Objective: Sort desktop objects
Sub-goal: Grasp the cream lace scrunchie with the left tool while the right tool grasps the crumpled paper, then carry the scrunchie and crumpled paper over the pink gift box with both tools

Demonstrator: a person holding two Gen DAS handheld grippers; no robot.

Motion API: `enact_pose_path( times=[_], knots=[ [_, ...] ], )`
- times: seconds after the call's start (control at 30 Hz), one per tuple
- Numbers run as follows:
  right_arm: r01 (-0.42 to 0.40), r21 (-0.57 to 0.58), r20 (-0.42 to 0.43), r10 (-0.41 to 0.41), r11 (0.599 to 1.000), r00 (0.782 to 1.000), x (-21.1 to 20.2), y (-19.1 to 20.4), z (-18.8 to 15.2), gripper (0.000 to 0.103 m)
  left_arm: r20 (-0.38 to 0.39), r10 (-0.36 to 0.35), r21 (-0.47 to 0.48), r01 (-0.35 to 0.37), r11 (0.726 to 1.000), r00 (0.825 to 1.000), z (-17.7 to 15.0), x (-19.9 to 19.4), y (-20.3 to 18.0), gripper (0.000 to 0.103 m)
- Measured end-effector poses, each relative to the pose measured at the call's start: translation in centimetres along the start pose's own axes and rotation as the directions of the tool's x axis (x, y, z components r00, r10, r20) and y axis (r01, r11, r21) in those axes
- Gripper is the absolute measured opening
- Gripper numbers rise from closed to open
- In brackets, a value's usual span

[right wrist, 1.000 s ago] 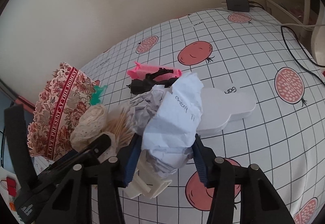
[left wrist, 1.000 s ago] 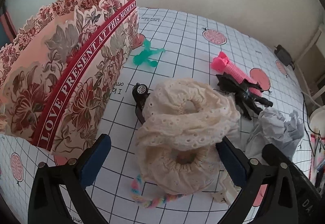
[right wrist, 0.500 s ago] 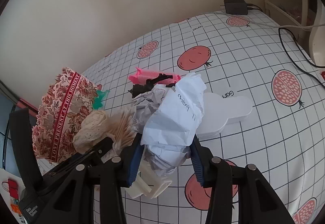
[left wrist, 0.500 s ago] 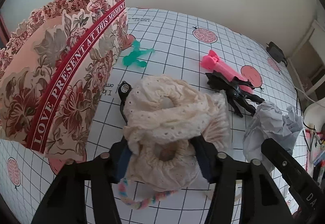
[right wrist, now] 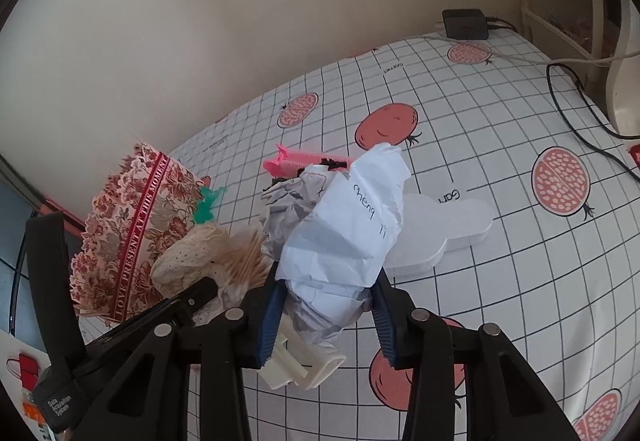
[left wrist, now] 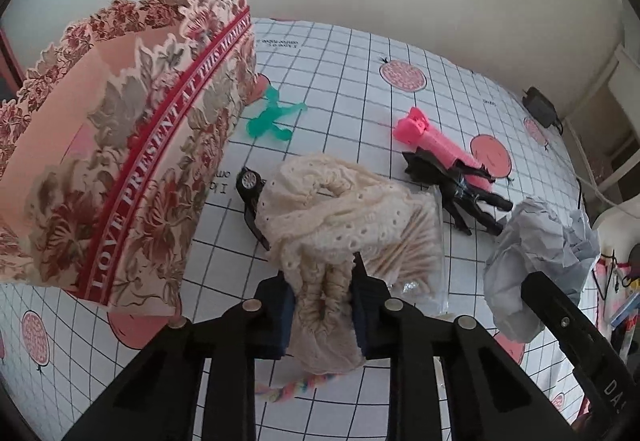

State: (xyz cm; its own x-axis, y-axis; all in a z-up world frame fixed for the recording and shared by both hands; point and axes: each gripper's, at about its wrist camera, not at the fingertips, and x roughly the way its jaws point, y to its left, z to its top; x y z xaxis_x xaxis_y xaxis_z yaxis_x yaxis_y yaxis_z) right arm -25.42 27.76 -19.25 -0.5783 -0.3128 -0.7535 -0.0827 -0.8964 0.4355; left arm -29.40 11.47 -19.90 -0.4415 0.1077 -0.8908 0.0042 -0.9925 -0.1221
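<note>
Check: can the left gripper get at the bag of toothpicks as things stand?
Probably not. The left gripper is closing on the cream lace scrunchie, which lies across the near side of the toothpick bag, so it is occupied and the bag is partly covered. Only the bag's right side shows.

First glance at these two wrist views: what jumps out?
The left gripper is closing on a bunched cream lace scrunchie at the middle of the left view, with the tall floral paper box looming on its left. In the right view, the right gripper is closing around a big ball of crumpled white paper. Bright pink and black hair clips lie on the pomegranate-print grid cloth.
</note>
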Motion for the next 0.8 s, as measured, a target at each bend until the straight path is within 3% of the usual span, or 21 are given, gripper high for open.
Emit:
enact_pose_path(
  times=[0.3, 0.8],
  knots=[
    [-0.015, 0.0, 0.038, 0.015, 1.0, 0.999, -1.5, 0.3, 0.4, 0.043, 0.081, -0.058, -0.027, 0.06, 0.998, 0.995, 0.8, -2.9, 0.6, 0.024],
    [-0.055, -0.034, 0.164, 0.06, 0.998, 0.985, -5.2, 2.0, 0.6, 0.043, 0.222, -0.16, -0.039, 0.173, 0.984, 0.962, 2.0, -7.4, 1.7, 0.024]
  ],
)
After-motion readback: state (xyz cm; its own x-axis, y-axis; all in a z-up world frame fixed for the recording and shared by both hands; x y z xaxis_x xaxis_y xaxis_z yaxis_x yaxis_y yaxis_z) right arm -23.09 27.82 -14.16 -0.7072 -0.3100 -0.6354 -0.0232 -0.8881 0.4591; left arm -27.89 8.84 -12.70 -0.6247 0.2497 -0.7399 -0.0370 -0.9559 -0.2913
